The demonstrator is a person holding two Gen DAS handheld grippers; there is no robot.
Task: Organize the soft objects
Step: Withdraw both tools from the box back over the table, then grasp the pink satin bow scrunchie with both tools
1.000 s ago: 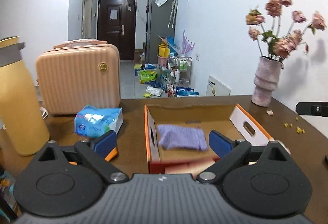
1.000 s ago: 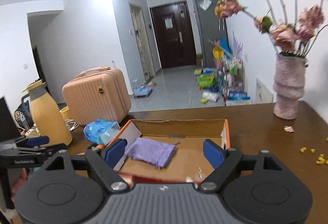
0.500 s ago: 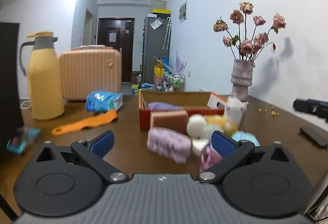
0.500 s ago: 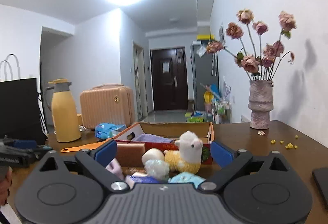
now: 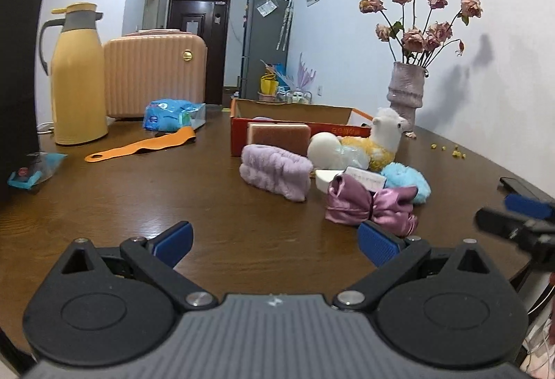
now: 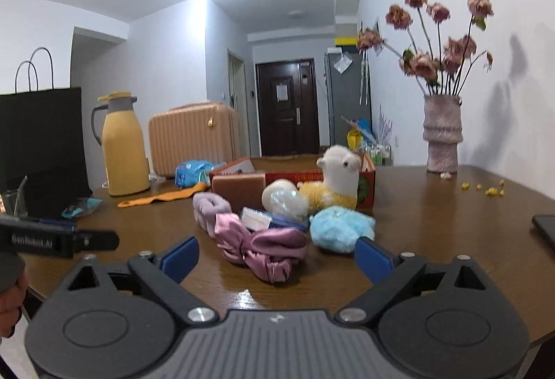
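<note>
Left gripper [image 5: 274, 238] has dropped back from over the cardboard box [image 5: 295, 122] to table height, fingers spread and empty; the soft pile sits before the box, lilac headband [image 5: 275, 172] nearest. Right gripper [image 6: 275, 256], likewise lowered, jaws closing slightly on nothing, faces the pink satin bow [image 6: 260, 247]. I judge another pick is starting.

Your left gripper [image 5: 274, 242] and right gripper [image 6: 275, 257] match: ribbed grey body, black round-hubbed arms, silver screws, blue pads [image 5: 376, 243] at ten and two o'clock.
</note>
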